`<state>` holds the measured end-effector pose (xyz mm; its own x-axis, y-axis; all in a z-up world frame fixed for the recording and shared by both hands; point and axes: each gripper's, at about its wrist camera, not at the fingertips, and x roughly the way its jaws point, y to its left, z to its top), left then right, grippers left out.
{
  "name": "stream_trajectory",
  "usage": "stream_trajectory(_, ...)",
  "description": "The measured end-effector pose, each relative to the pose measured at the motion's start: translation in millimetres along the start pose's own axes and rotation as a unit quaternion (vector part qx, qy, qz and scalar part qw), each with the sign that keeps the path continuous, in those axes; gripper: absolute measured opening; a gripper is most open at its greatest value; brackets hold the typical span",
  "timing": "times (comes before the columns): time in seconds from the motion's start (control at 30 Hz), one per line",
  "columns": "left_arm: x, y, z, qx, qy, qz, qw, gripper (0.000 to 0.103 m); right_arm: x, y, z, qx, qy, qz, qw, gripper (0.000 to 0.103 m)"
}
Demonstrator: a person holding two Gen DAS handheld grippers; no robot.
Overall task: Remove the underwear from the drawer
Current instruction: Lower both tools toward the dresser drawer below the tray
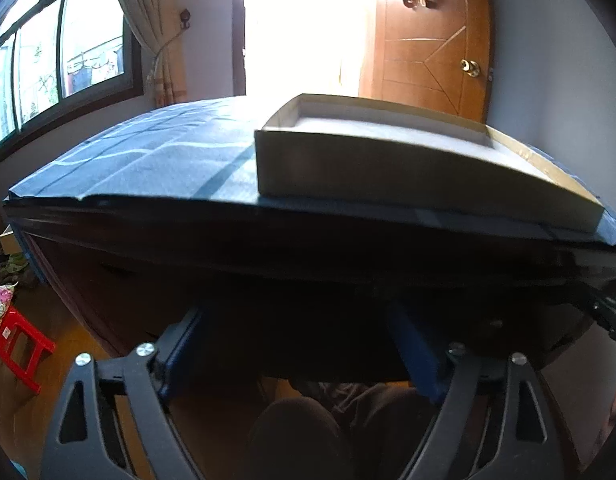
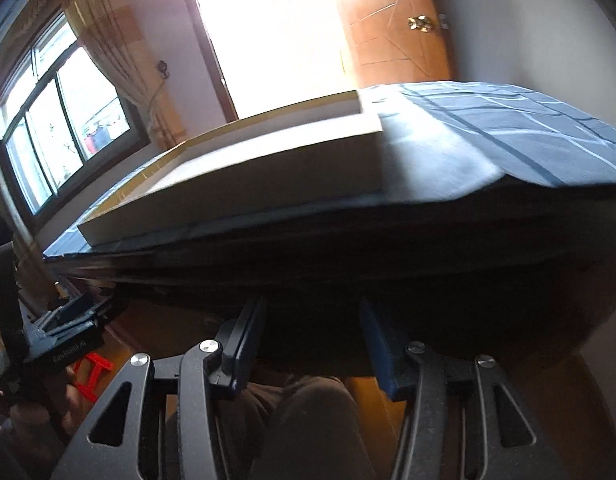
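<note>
Dark drawer front between fingers.

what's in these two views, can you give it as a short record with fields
surface: table under a blue checked cloth, dark front edge facing the cameras
on table: shallow open cardboard box, contents not visible
left tongs: jaws apart, nothing between them, low before the table's dark front
right tongs: jaws apart, nothing visibly gripped, same dark front ahead
drawer: too dark to make out
underwear: not visible
background: wooden door, window, red stool
</note>
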<state>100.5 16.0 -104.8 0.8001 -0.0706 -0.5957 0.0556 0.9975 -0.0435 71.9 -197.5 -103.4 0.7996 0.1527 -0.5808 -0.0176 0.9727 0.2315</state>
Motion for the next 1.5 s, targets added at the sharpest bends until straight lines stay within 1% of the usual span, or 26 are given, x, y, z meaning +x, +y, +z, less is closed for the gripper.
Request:
stream_trajectory(0.03,3,0,2,-0.007,0.003,0.000,1.0000,0.086,6,2,4,0.000,0.006,0.000,1.000,0.049)
stream_trajectory(0.07,5,0,3,-0.013,0.007,-0.001,0.9999,0.083,9,4,7,0.000,0.011,-0.001,1.000,0.042)
stream_trajectory(0.1,8,-1,4,-0.014,0.010,0.000,0.9999,0.078,13,4,9,-0.001,0.016,-0.003,1.000,0.039)
stream_trajectory(0.13,11,-2,6,-0.016,0.013,0.001,0.9998,0.077,20,4,12,-0.002,0.028,-0.006,1.000,0.035)
stream_trajectory(0.17,13,-3,6,-0.017,0.016,0.000,0.9997,0.076,23,4,13,0.001,0.036,-0.006,0.999,0.033)
stream_trajectory(0.23,16,-5,8,-0.017,0.019,0.002,0.9997,0.076,24,4,13,0.004,0.040,-0.007,0.999,0.033)
stream_trajectory(0.33,21,-11,7,-0.004,0.032,0.016,0.9994,0.076,25,8,15,-0.001,0.052,-0.013,0.999,0.032)
stream_trajectory(0.43,21,-12,8,-0.004,0.031,0.024,0.9992,0.078,30,10,22,0.001,0.090,-0.022,0.996,0.032)
stream_trajectory(0.57,24,-10,11,-0.010,0.044,0.029,0.9986,0.080,35,13,29,-0.002,0.120,-0.038,0.992,0.032)
stream_trajectory(0.67,23,-14,11,-0.003,0.041,0.044,0.9982,0.080,41,19,34,-0.026,0.143,-0.054,0.988,0.032)
stream_trajectory(0.8,23,-15,12,0.006,0.044,0.050,0.9978,0.080,44,11,40,-0.005,0.164,-0.040,0.986,0.032)
stream_trajectory(0.97,20,-16,11,0.014,0.047,0.059,0.9970,0.080,45,10,42,-0.002,0.183,-0.037,0.982,0.032)
stream_trajectory(1.13,17,-13,9,0.007,0.050,0.056,0.9971,0.080,36,8,37,0.006,0.194,-0.025,0.981,0.032)
stream_trajectory(1.2,15,-13,11,0.010,0.054,0.052,0.9972,0.078,34,9,32,0.007,0.202,-0.029,0.979,0.028)
stream_trajectory(1.23,12,-14,11,0.010,0.049,0.047,0.9977,0.078,36,6,28,0.020,0.216,-0.018,0.976,0.022)
stream_trajectory(1.27,8,-14,12,0.009,0.040,0.046,0.9981,0.078,39,3,24,0.032,0.215,0.001,0.976,0.021)
stream_trajectory(1.37,5,-14,17,0.009,0.028,0.046,0.9985,0.078,32,2,25,0.037,0.185,0.014,0.982,0.021)
stream_trajectory(1.43,9,-14,18,0.002,0.036,0.044,0.9983,0.078,23,9,30,0.016,0.163,0.008,0.987,0.021)
stream_trajectory(1.5,16,-14,15,-0.003,0.049,0.052,0.9974,0.078,20,16,35,-0.009,0.156,0.000,0.988,0.021)
